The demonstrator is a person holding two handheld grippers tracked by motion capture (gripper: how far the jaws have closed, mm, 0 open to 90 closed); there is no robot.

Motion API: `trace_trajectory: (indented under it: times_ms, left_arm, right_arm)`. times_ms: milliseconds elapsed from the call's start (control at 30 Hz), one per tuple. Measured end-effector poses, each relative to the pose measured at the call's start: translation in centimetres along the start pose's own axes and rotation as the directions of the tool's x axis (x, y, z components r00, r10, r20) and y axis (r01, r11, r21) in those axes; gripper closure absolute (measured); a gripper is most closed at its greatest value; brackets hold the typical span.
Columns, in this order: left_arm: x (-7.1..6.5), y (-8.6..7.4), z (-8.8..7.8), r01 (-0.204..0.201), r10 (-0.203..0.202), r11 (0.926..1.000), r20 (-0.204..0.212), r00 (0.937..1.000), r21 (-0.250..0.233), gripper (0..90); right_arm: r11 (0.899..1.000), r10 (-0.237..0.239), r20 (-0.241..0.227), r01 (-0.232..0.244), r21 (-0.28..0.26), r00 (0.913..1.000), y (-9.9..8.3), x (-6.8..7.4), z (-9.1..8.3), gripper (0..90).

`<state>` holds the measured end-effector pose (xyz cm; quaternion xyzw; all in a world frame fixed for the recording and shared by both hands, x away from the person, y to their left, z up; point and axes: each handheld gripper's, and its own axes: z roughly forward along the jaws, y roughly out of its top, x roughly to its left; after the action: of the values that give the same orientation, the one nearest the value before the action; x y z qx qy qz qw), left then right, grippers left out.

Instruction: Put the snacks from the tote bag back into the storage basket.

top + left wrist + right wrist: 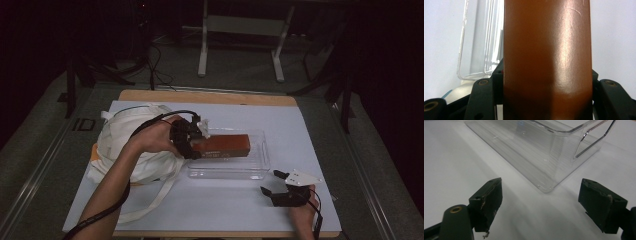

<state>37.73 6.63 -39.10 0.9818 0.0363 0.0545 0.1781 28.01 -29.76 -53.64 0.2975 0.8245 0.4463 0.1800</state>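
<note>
A long brown box (pixel 223 145) hangs over the clear plastic tray (pixel 255 170) in the high view, and my left gripper (pixel 189 141) is shut on its left end. Seen from the left gripper view, the brown box (pixel 546 57) runs up between the jaws, with the tray's clear corner (pixel 474 67) to its left. Near the table's front right, my right gripper (pixel 272 184) rests open on the white sheet with nothing in it. The right gripper view has its jaws wide apart, facing the tray's near corner (pixel 546 187).
A white cloth bag (pixel 125 140) with long straps lies at the left under the left forearm. The white sheet (pixel 215 205) covers a wooden table. Beyond the table stand a white frame's legs (pixel 202 55) and cables on the floor.
</note>
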Motion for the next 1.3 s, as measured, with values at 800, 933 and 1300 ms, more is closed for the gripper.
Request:
trace_trajectory:
  times_ms: [800, 933, 1300]
  left_arm:
    - [-0.5, 0.6, 2.2, -0.035, 0.034, 0.9984, 0.030, 0.9990, 0.045, 43.7]
    - [-0.6, 0.6, 2.5, -0.042, 0.041, 0.9976, 0.029, 0.9987, 0.054, 43.7]
    - [-0.8, 1.0, 2.6, -0.081, 0.080, 0.9943, 0.027, 0.9964, 0.069, 43.5]
  right_arm:
    - [1.000, 0.000, 0.001, 0.000, 0.000, 1.0000, 0.0, 0.0, 0.0, 19.3]
    - [1.000, -0.001, 0.001, 0.001, -0.001, 1.0000, 0.0, 0.0, 0.0, 19.3]
    - [1.000, 0.000, 0.000, 0.000, 0.000, 1.0000, 0.0, 0.0, 0.0, 19.3]
